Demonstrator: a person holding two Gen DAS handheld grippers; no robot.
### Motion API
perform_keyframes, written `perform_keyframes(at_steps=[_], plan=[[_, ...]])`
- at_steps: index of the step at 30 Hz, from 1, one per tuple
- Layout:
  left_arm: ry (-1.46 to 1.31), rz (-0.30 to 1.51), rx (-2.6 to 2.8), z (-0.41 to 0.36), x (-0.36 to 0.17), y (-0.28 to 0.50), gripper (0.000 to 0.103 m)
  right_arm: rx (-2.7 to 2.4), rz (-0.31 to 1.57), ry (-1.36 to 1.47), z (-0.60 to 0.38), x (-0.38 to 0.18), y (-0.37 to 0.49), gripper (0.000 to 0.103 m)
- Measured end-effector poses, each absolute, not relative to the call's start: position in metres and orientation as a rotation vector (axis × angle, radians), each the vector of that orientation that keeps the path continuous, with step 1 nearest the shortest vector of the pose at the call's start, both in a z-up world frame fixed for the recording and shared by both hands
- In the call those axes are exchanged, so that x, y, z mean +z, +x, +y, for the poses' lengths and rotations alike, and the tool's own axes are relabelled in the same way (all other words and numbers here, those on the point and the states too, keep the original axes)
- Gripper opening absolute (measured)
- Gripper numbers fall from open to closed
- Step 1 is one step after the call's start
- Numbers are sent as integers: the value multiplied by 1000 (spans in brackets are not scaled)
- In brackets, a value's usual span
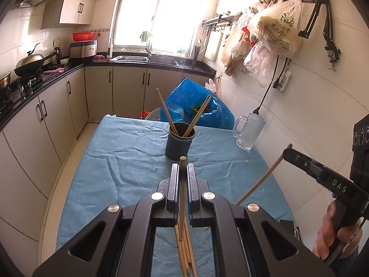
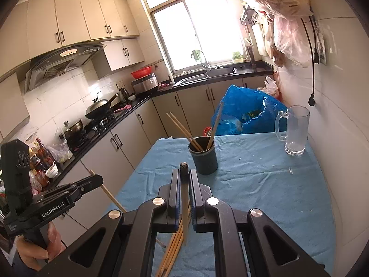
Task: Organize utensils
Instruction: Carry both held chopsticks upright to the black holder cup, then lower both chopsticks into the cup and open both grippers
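My left gripper (image 1: 183,169) is shut on one wooden chopstick (image 1: 182,198), held upright above the blue cloth (image 1: 120,161). Just beyond it stands a dark cup (image 1: 179,144) with three chopsticks leaning in it. The right gripper (image 1: 287,152) comes in from the right edge, shut on a slanting chopstick (image 1: 260,180). In the right wrist view my right gripper (image 2: 184,175) clamps a dark-tipped chopstick (image 2: 184,207), with the cup (image 2: 204,159) close ahead. The left gripper (image 2: 99,179) shows at the left with its chopstick (image 2: 108,191). Several loose chopsticks (image 2: 173,249) lie on the cloth beneath.
A glass mug (image 2: 295,133) stands at the table's far right by the tiled wall. A blue plastic bag (image 2: 244,108) sits past the far edge. Counters with a stove and sink run along the left and back. A hand (image 1: 327,233) holds the right gripper's handle.
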State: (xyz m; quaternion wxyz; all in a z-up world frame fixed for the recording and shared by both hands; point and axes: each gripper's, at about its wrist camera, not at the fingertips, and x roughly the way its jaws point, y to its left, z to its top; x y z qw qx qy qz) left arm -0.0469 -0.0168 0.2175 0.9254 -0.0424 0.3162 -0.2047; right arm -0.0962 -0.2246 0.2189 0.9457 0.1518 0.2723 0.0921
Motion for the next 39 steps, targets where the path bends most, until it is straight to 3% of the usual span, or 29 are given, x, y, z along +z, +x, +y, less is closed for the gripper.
perform_keyframes(at_steps=[14, 27, 34, 39], plan=[[-46, 613, -415, -36, 263, -2, 5, 168, 528, 290, -229, 262, -48, 8], [-80, 557, -387, -55, 309, 108, 5, 109, 459, 255, -237, 314, 49, 8], [-119, 509, -369, -73, 310, 155, 5, 76, 465, 256, -246, 310, 106, 8], [-151, 546, -377, -86, 282, 182, 5, 70, 493, 262, -248, 289, 133, 8]])
